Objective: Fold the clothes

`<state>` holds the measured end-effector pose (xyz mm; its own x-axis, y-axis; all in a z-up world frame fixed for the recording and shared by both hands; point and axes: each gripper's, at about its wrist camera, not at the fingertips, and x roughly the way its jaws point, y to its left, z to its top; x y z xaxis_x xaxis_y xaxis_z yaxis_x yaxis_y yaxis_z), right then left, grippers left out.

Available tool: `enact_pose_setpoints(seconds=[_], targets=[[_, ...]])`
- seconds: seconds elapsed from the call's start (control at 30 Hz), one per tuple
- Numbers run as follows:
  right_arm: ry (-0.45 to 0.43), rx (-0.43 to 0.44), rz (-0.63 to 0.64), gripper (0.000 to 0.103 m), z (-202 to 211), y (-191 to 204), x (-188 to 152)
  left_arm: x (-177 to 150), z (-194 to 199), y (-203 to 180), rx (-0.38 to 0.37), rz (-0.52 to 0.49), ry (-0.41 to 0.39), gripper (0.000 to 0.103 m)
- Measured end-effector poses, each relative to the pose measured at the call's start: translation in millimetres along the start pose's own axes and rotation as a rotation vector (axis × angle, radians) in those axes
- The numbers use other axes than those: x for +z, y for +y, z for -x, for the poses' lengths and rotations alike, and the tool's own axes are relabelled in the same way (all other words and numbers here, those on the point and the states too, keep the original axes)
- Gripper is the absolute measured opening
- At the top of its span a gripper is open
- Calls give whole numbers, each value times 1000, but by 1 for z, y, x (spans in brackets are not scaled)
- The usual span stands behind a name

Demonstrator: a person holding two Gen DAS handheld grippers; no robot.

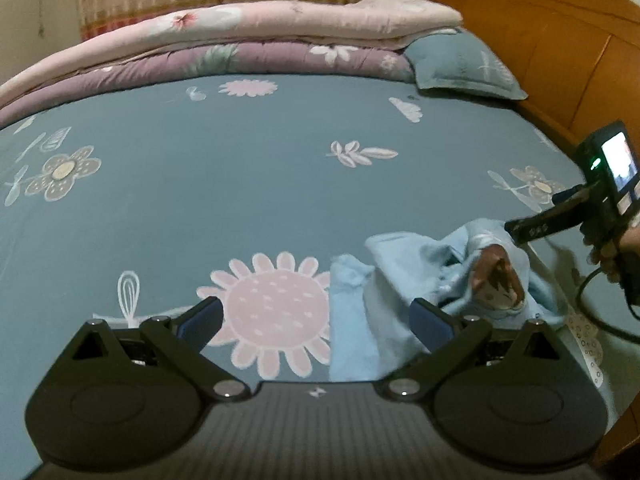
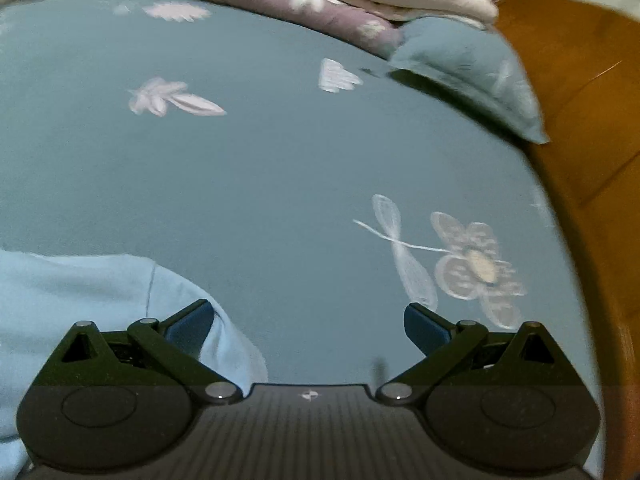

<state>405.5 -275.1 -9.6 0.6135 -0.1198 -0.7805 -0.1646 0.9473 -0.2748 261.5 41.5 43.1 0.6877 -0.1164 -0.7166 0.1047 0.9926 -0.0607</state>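
A light blue garment [image 1: 404, 280] lies crumpled on the teal floral bedsheet [image 1: 240, 184], with a brown and white print patch showing on its right side. My left gripper [image 1: 316, 322] is open just above the sheet, its right finger against the garment's near edge. The right gripper's body [image 1: 600, 196], held by a hand, hovers over the garment's right end in the left wrist view. In the right wrist view my right gripper [image 2: 308, 326] is open, and the light blue garment [image 2: 80, 296] lies under its left finger.
Folded pink and mauve quilts [image 1: 224, 44] are stacked along the far side of the bed. A teal pillow [image 1: 464, 64] leans by the wooden headboard [image 1: 560, 48] at the right. A black cable [image 1: 596, 312] hangs from the right gripper.
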Motion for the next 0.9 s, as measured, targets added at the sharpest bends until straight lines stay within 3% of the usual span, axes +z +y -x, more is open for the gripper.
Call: enact_pose_setpoints(seconds=[0.17,0.3,0.43,0.63,0.8,0.9], targets=[[-72,250,-39,103,32,-26,-19,-5,0,-23,59,-60,48,99],[-92,344,-27,103,55,-23,-43,-12,-4,-36,94,-152,90,99],[-94,376,-3,103,65,-17,-61,-16,-13,-40,130,-233,116,99],[-78,334,-1,103,55,-3,-59,1,-39,-36,120,-224,69,99],[-64,289,-37,103,55,5,-59,6,-66,-14,263,-225,80,97],[-50,267,-63,103,57,8,-63,13,-69,8,274,-168,75,96]])
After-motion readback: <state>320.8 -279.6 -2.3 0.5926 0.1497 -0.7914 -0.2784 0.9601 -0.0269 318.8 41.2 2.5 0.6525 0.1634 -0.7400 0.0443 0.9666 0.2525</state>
